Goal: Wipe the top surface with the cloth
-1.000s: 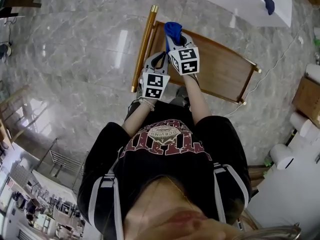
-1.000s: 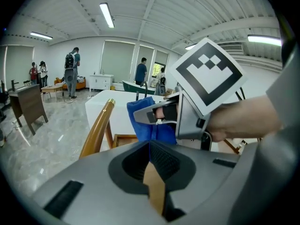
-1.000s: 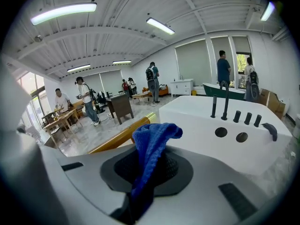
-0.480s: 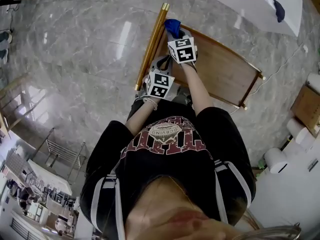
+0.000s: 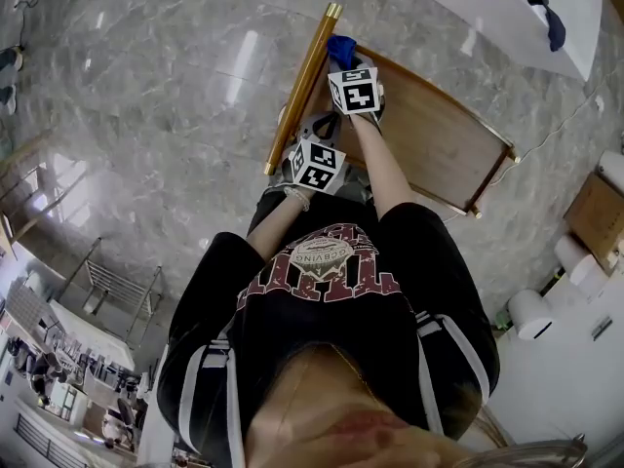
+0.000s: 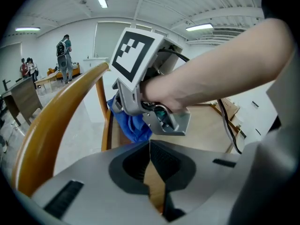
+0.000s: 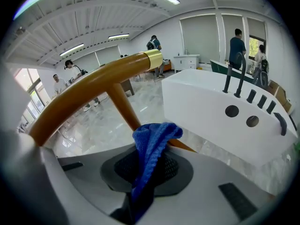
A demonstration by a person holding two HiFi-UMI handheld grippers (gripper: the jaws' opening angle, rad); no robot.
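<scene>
Jaws on my right gripper are clamped on the blue cloth; a bunched fold of it sticks out past the tips, and the rest is pinched down between the pads. Jaws on my left gripper are pressed together with nothing between them; I see only bare wood through the notch below where they meet.

From the head view, the cloth sits at the far left corner of the wooden top, just beside the rail that runs along the left edge. The right gripper is reached out over that corner; the left gripper hangs nearer my body, close to the same rail and idle. The left gripper view shows the cloth hanging under the right gripper, low over the wood; I cannot tell from any view whether it is truly pressed onto the surface.

I judge this to be the wiping itself, with the cloth at one end of a pass in the corner; most of the top lies to the right of it, and nothing shows me how much is already done.

Next, I would want the cloth bearing flat on the wood, then a sweep away from the rail across the board; I must keep the grip firm so the fold does not slip out, and keep the left gripper clear of the path.
</scene>
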